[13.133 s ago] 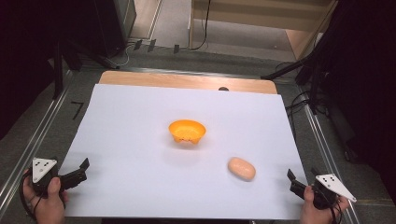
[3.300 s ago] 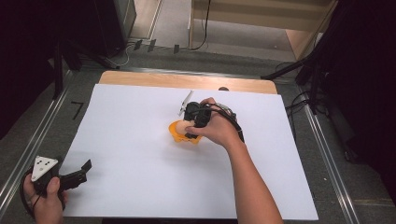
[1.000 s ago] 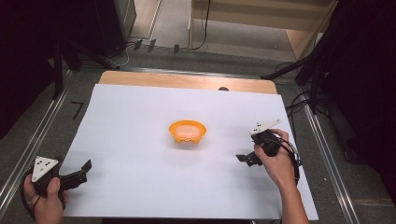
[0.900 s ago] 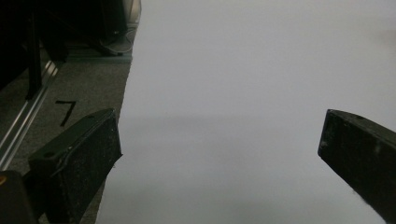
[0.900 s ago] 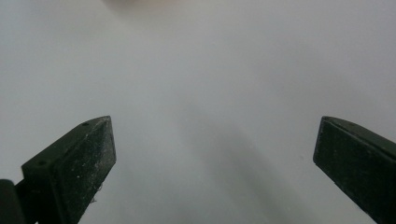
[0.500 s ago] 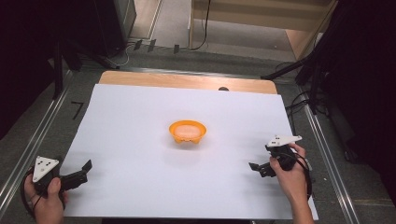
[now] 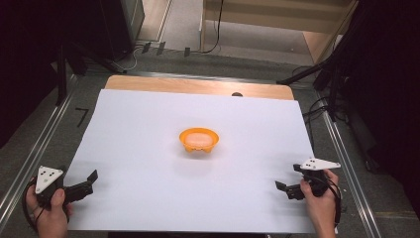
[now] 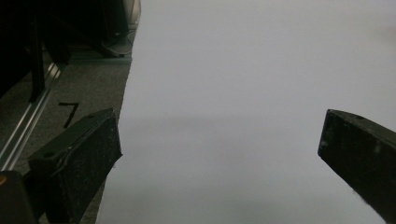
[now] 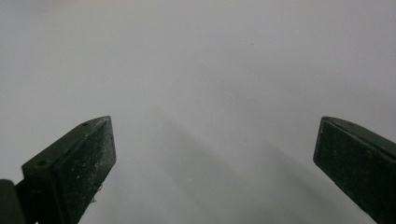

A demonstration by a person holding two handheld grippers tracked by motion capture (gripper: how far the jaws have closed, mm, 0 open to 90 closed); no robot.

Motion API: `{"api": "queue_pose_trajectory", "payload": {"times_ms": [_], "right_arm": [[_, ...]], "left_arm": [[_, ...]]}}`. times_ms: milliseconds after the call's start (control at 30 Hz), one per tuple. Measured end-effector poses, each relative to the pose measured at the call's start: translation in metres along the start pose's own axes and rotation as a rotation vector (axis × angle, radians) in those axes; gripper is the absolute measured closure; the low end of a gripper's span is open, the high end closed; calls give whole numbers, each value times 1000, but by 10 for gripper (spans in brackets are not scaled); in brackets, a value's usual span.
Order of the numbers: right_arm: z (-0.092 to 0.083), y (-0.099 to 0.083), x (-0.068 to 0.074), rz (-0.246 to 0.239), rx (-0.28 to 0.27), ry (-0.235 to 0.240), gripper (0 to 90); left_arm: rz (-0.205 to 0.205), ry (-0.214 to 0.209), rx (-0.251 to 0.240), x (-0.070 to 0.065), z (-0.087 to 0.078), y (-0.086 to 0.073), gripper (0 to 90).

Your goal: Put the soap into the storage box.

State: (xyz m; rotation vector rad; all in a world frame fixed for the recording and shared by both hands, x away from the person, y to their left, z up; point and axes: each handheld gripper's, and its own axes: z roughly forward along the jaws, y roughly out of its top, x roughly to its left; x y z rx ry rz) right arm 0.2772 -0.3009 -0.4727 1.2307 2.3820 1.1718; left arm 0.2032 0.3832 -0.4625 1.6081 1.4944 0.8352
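Bread roll now in the bowl, right hand drawn back to the near edge.

Thirteen seconds ago the pale roll lay loose on the white sheet, to the right of the orange bowl; now it sits inside the bowl at the middle of the table, and nothing else lies on the paper. The right gripper, which hung over the bowl a few seconds back, has retreated to the near right corner, its jaws spread wide and empty over bare sheet. The left gripper has kept to its near left corner throughout, jaws likewise parted with nothing between them. From where I stand the placing looks finished, both hands resting well apart from the bowl.
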Motion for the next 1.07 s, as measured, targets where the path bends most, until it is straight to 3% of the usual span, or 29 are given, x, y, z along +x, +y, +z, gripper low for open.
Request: {"api": "queue_pose_trajectory", "payload": {"times_ms": [200,500,667,767,867,933,1067], "right_arm": [[-11,-21,-4,41,-38,-21,0],[-41,-49,-11,92,-114,-72,0],[-50,-63,-15,145,-178,-48,0],[-53,-67,-16,153,-220,-39,0],[-51,-68,-15,157,-215,-46,0],[-51,-68,-12,129,-211,-71,0],[-50,-67,-12,131,-207,-67,0]], "left_arm": [[2,1,1,0,0,0,0],[1,2,1,0,0,0,0],[-1,2,5,0,0,0,0],[-3,1,10,1,0,1,0],[-6,-1,6,1,0,0,0],[-9,-4,4,2,0,0,0],[-12,-3,3,2,0,0,0]]}}
